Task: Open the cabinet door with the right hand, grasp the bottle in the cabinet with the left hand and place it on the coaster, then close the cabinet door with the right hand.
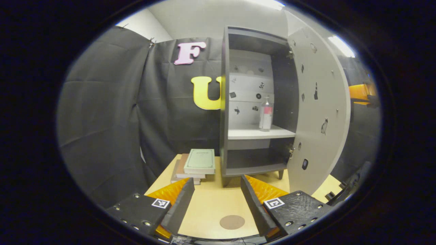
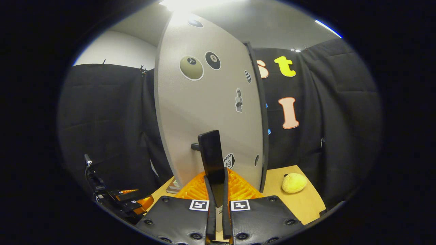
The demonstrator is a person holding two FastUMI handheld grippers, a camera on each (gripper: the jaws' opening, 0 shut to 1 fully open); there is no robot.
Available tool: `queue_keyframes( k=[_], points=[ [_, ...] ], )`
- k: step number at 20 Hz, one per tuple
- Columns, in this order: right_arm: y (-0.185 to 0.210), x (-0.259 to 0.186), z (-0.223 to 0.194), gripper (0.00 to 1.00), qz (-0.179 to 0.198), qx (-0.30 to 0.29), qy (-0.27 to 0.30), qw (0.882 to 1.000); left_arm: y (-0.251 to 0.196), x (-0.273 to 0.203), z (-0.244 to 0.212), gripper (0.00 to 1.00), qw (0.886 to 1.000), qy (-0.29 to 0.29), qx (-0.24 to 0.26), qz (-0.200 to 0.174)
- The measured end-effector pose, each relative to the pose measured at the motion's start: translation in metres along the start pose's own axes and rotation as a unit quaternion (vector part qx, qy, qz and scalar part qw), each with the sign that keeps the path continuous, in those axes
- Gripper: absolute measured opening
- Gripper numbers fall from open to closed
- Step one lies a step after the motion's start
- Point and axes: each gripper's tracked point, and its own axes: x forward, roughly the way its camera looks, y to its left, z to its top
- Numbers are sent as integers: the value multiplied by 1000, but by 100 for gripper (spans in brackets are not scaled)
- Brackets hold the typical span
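The grey cabinet (image 1: pixel 224 102) stands on the table with its door (image 1: pixel 320 112) swung wide to the right. On the middle shelf a clear bottle (image 1: pixel 265 114) with a pink label stands upright. Well short of the cabinet, my left gripper (image 1: pixel 217 181) hangs open and empty over the table, and the round brown coaster (image 1: pixel 232 222) lies between its fingers. In the right gripper view, my right gripper (image 2: pixel 216 180) is shut on the door's black handle (image 2: pixel 210 149), against the door (image 2: pixel 204 102). An orange part of the right gripper (image 1: pixel 362 92) shows past the door's edge.
A stack of books (image 1: pixel 197 163) lies on the wooden table (image 1: pixel 211 204) left of the cabinet. A yellow lumpy object (image 2: pixel 294 182) rests on the table beyond the door. The left gripper (image 2: pixel 126 200) and its cable show low on the left in the right gripper view.
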Motion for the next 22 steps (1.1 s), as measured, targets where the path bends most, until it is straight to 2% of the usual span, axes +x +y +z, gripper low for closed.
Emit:
queue_keyframes(
  k=[4, 5, 7, 9, 10, 17, 18, 19, 22],
  points=[
    [-17, -5, 1, 9, -39, 2, -6, 999, -24, 12, 1, 85, 1000, -2, 3, -31],
    [-21, -6, 0, 5, -48, 2, -7, 999, -28, 15, 2, 83, 999, -1, 2, -37],
    [-27, -9, 0, 8, -60, 5, -7, 998, -34, 20, 0, 85, 999, 0, 3, -46],
    [-33, -13, 0, 5, -66, 5, -10, 998, -41, 24, 0, 83, 999, 1, 6, -54],
    [-32, -12, 0, 8, -69, 4, -14, 998, -43, 25, -1, 85, 998, 1, 8, -56],
    [-37, -12, 0, 8, -72, 8, -36, 997, -54, 30, -4, 83, 998, 7, 9, -68],
    [-38, -13, 0, 4, -74, 8, -39, 996, -53, 31, -6, 85, 998, 8, 9, -68],
    [-40, -14, -1, 8, -77, 9, -40, 996, -54, 31, -6, 85, 998, 9, 10, -68],
    [-47, -19, -5, 7, -98, 27, -43, 994, -55, 33, -7, 83, 997, 11, 13, -70]
  ],
)
